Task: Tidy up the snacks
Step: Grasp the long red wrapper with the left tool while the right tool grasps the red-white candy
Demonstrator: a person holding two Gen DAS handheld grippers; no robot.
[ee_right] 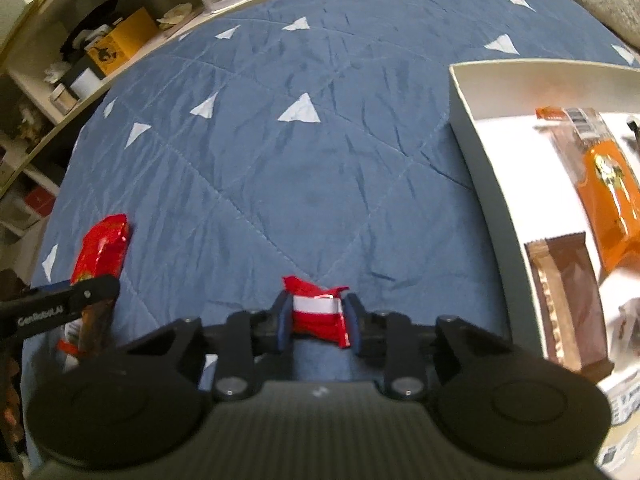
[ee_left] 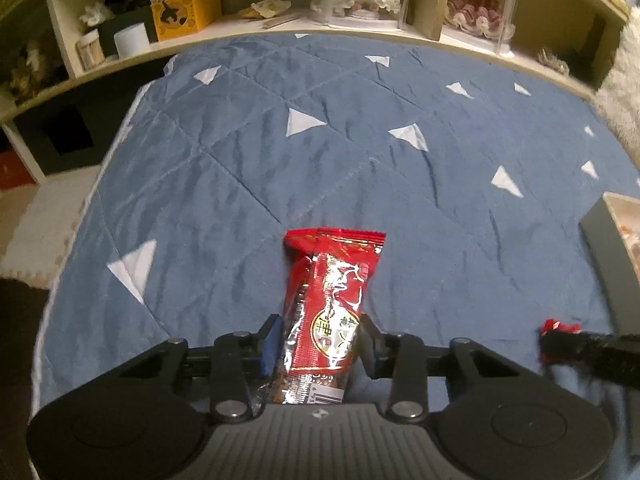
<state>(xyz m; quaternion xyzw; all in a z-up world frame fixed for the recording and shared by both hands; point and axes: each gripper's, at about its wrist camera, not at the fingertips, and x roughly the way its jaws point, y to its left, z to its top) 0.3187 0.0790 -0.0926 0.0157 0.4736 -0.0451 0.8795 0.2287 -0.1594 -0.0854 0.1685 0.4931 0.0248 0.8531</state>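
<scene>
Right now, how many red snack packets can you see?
2. A long red packet is clamped in the left gripper; a small red-and-white packet is clamped in the right gripper. The box could hide more.

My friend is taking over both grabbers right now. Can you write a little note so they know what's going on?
Left gripper: fingers shut on the long shiny red snack packet, still low over the blue quilted blanket with white triangles.
Right gripper: fingers shut on the small red-and-white wrapped snack.
White cardboard box, on the right, already holds an orange packet and a brown bar.
Left to do: lift both snacks and put them in the box.
</scene>
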